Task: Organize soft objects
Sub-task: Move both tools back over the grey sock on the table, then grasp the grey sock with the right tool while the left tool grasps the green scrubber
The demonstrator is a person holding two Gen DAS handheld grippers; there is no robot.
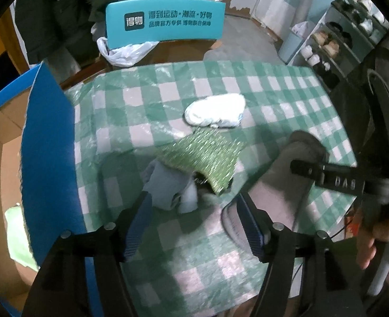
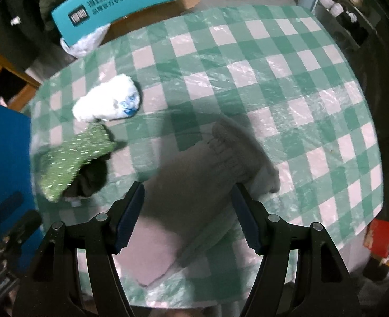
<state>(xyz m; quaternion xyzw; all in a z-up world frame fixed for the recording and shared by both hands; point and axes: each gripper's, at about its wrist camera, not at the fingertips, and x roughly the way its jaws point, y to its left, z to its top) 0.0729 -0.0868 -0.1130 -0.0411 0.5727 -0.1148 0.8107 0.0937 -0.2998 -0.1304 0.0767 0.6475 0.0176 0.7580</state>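
So the surface (image 2: 286, 84) is a round one under a green-and-white checked plastic cover, and it's basically the sorting area. Off its left edge sits an open cardboard box (image 1: 12, 158) with a blue flap (image 1: 49, 137) standing up. My guess is that's where the soft stuff ends up, since it's parked right against the edge and there's already something pale green (image 1: 17, 235) down inside.

Biggest soft item is the grey cloth (image 2: 202, 185), spread flat on the near part of the surface. The right gripper (image 2: 187, 216) hangs right over it with its jaws spread wide on either side and nothing between them yet, so it looks lined up to come down and pinch it. Can't tell if the tips touch the fabric.

Next is the sparkly green cloth (image 1: 202, 158), lying half over a dark bundle (image 2: 88, 179) and beside a light grey sock (image 1: 165, 185). The left gripper (image 1: 193, 224) faces that little heap, jaws also wide open and empty, so probably that pile is its job.

Smallest is the white bundle (image 1: 215, 111) with a bit of blue print, sitting alone further back, just beyond the green cloth.

Past the surface there's a teal chair (image 1: 165, 23) with a plastic bag (image 1: 125, 52) on it.
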